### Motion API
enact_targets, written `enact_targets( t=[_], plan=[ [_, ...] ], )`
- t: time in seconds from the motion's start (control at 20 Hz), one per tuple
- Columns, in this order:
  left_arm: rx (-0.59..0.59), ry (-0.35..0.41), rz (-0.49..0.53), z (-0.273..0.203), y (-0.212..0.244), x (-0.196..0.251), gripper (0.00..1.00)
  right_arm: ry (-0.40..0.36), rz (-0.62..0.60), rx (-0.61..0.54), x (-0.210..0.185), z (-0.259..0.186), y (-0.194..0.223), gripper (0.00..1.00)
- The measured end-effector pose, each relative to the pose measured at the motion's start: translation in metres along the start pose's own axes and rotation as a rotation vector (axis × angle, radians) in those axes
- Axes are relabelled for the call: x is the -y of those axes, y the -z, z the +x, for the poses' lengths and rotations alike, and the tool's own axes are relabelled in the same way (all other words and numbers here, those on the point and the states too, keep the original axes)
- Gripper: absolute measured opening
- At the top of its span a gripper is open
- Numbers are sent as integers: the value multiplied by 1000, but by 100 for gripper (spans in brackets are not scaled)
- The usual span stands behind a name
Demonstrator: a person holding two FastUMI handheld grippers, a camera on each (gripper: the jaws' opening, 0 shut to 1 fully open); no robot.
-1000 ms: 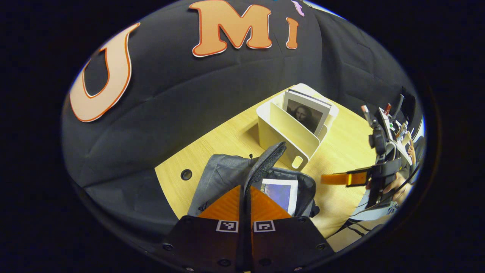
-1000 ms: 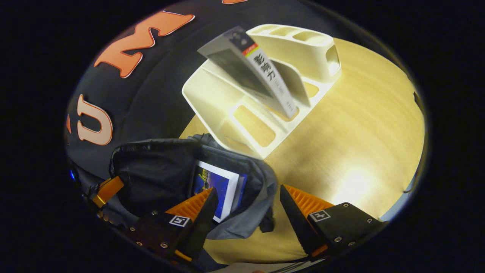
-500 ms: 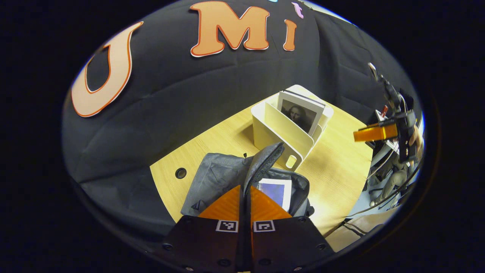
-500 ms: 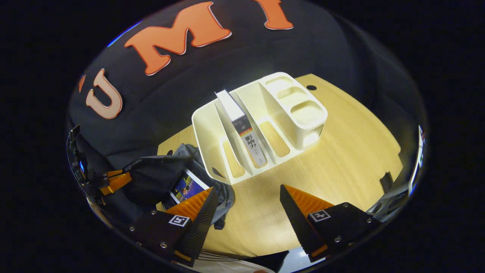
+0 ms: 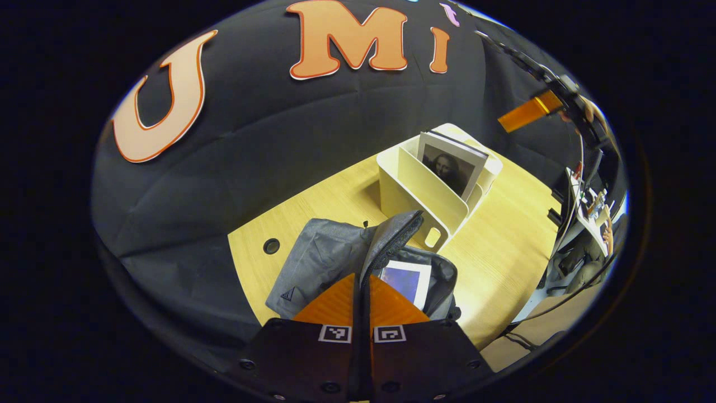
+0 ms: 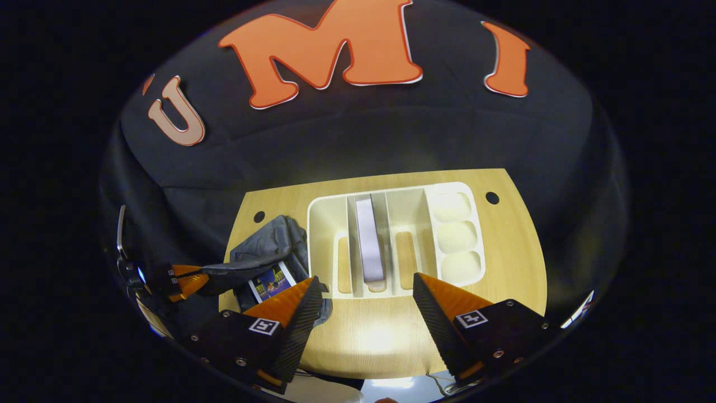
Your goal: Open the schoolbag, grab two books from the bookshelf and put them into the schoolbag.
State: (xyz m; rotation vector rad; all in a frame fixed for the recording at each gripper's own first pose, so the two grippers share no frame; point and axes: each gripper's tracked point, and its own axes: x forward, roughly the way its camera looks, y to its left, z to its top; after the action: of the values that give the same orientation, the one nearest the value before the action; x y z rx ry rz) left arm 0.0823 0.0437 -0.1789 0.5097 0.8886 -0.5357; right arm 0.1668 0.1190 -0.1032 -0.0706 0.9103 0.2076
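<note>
The grey schoolbag [image 5: 316, 260] lies open on the wooden table [image 5: 503, 246]. My left gripper [image 5: 362, 278] is shut on its raised zipper flap [image 5: 394, 235]. A blue-covered book [image 5: 406, 280] sits inside the bag. Behind it the cream bookshelf [image 5: 417, 193] holds an upright book with a portrait cover [image 5: 452, 167]. My right gripper [image 6: 366, 292] hangs open and empty high above the table, over the shelf's front edge. From there I look down on the bookshelf [image 6: 327, 224], the book's top edge [image 6: 369, 238], the bag [image 6: 268, 246] and the left gripper [image 6: 184, 278].
The shelf's right end has three round-cornered cups [image 6: 454, 235]. Cable holes [image 6: 492, 197] [image 5: 271, 245] pierce the table near its back corners. Black cloth wall stands right behind the table. Bare tabletop [image 6: 375, 336] lies in front of the shelf.
My right gripper has lifted up and away from the bag to high above the shelf, staying open. My left gripper keeps holding the bag's flap up.
</note>
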Motion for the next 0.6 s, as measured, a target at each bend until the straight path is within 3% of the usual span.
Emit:
enact_targets(
  t=[0.15, 0.5, 0.6],
  plan=[
    [-15, -28, -16, -3, -2, 4, 1, 6, -82, -82, 4, 36, -14, 98],
    [-51, -53, -32, 1, 3, 9, 1, 48, -87, -260, 17, 133, -9, 99],
    [-54, -52, -28, 2, 3, 9, 1, 54, -88, -287, 17, 148, -5, 94]
  ],
)
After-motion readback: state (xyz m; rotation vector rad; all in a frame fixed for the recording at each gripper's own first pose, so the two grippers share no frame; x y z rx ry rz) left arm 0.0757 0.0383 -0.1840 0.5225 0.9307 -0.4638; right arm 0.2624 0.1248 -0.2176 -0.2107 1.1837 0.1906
